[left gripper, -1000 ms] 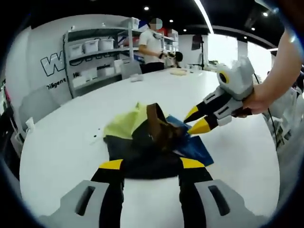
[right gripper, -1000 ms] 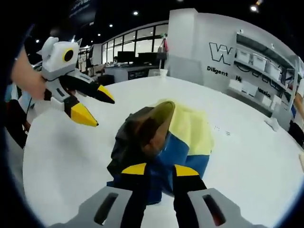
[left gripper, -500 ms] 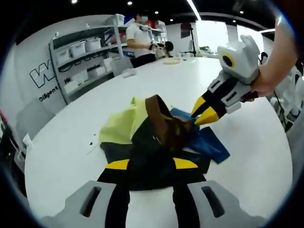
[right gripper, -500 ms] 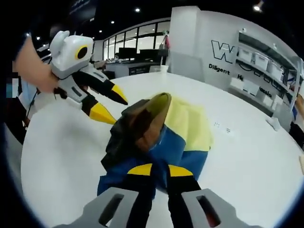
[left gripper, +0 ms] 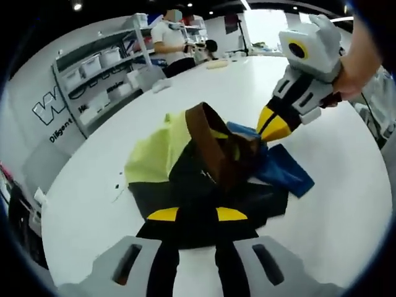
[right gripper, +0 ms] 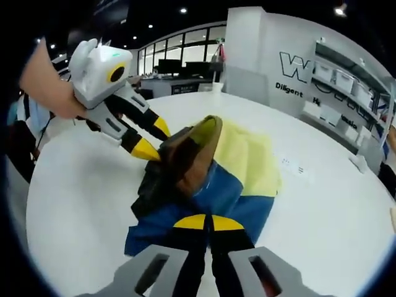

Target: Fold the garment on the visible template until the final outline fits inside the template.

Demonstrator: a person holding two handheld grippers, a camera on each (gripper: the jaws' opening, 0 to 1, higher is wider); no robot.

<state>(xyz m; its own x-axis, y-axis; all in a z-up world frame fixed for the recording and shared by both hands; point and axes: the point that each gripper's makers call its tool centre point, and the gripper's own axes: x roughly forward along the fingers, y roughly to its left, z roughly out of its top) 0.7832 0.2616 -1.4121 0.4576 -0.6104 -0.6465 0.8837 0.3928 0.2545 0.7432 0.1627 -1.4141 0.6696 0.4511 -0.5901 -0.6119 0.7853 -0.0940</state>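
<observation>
In the left gripper view, the garment [left gripper: 210, 167], yellow, black, brown and blue, lay bunched on a white table [left gripper: 86, 204]. The left gripper [left gripper: 197, 215] had its jaws spread at the black edge. The right gripper [left gripper: 272, 127], tips together, pinched the blue part. Shelves [left gripper: 102, 68] with bins lined the wall, and a person [left gripper: 172, 37] stood beyond.

In the right gripper view, the right gripper [right gripper: 208, 221] was clamped on the garment [right gripper: 210, 167]; the left gripper [right gripper: 151, 139] stood parted at the dark side, on the table [right gripper: 334, 229].

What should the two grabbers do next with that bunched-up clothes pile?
Probably lift and spread it. The garment sits bunched in a heap on the white table. The right gripper looks shut on its blue edge, and the left gripper sits at the dark edge, so pulling apart should flatten it.
</observation>
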